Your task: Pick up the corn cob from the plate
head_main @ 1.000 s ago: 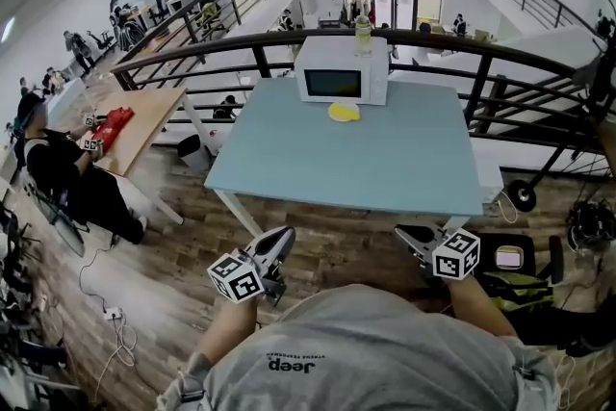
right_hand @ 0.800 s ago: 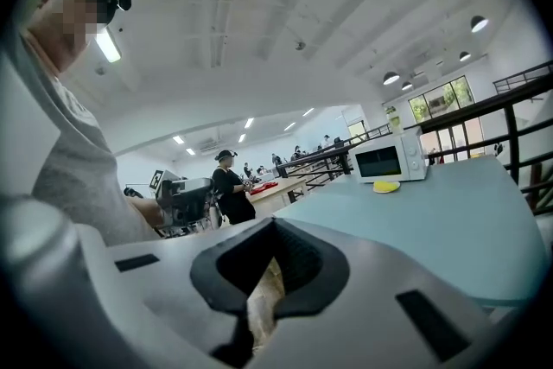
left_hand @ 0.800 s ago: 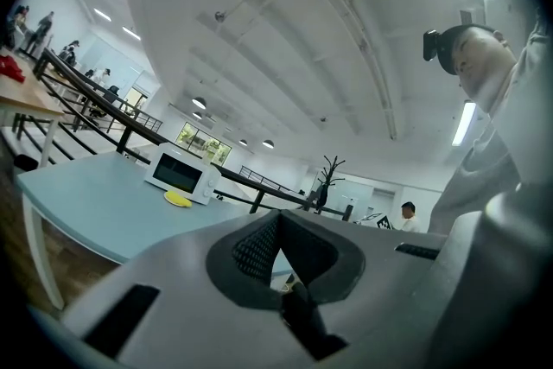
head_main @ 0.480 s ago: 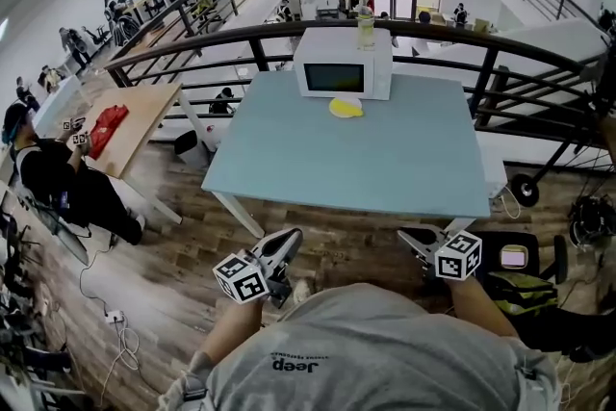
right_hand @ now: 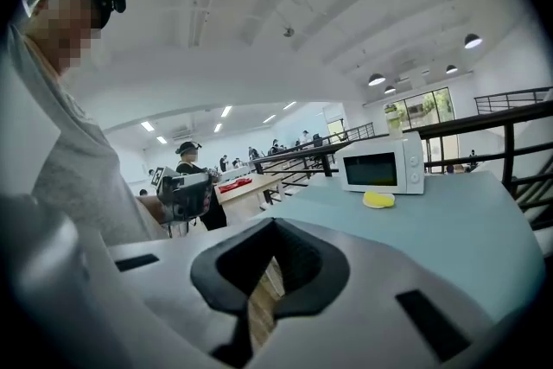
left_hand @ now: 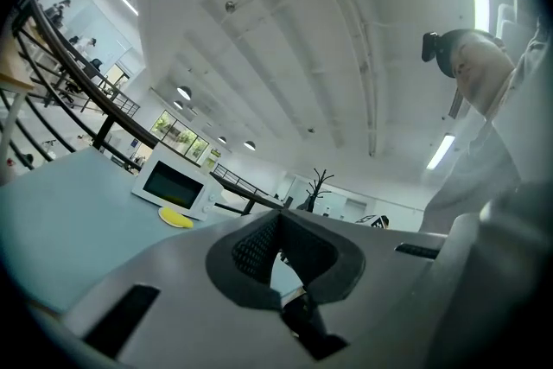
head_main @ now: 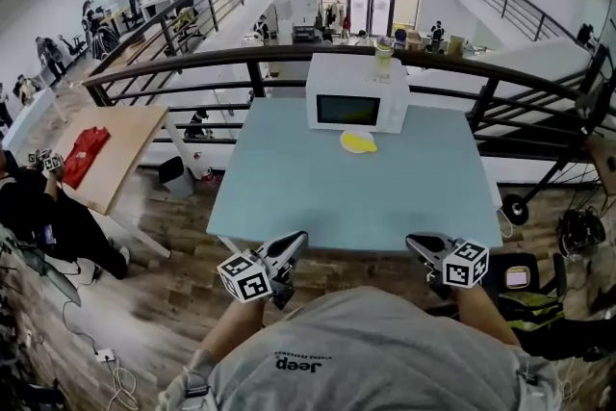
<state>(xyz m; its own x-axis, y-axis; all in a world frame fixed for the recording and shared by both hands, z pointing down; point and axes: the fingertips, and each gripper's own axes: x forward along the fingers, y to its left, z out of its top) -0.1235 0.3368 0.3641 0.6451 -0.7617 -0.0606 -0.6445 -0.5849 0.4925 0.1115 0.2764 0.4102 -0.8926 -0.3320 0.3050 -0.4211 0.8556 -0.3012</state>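
1. Left gripper [left_hand: 275,253]: jaws shut, nothing btwn; right gripper [right_hand: 259,272]: jaws together too, empty.
2. Both hover at near edge of tabletop [head_main: 289,197].
3. Corn cob [head_main: 356,140] on yellow plate [head_main: 370,147] at far side, just before microwave [head_main: 356,106]; well apart from jaws.
4. Risk: reaching w/ jaws closed would shove cob off plate; it may roll.

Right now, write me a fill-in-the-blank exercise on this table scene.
The yellow plate lies on the table just in front of the white ____.
A bottle stands on ____ of that appliance.
The left gripper and right gripper are near the table's front edge, holding ____.
Missing: microwave; top; nothing.
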